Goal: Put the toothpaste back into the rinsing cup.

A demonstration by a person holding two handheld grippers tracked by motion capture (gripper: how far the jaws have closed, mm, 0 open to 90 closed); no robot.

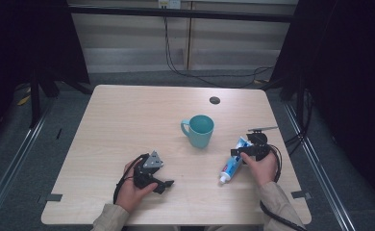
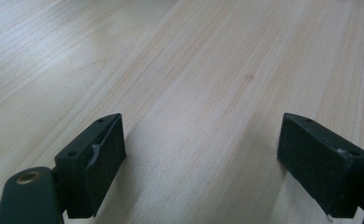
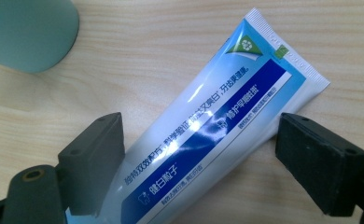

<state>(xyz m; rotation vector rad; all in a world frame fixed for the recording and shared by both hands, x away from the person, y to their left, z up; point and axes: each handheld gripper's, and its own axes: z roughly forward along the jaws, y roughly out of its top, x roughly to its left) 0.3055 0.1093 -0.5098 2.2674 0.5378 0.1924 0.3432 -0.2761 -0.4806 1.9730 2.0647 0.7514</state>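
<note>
- Where the high view looks down on it, a pale wood table takes up the centre of the frame, with a small dark round hole near its upper edge.
- Toothpaste tube: blue and white, lying flat in the lower right of the high view, white cap toward the bottom of the frame, crimped end toward the top. In the right gripper view the tube runs diagonally from lower left to upper right, its crimped end at upper right.
- Right gripper: held in the person's right hand, lower right of the high view, directly over the tube. In its own view the right gripper has its jaws spread wide, one on each side of the tube; the left jaw overlaps the tube's edge, the right one stands just clear.
- Left gripper: held in the left hand, lower left of the high view, well apart from the tube. In its own view the left gripper is spread wide over bare wood, holding nothing.
- Teal mug: upright at centre of the high view, handle toward frame left, near the tube's crimped end; in the right gripper view the mug sits at upper left.
</note>
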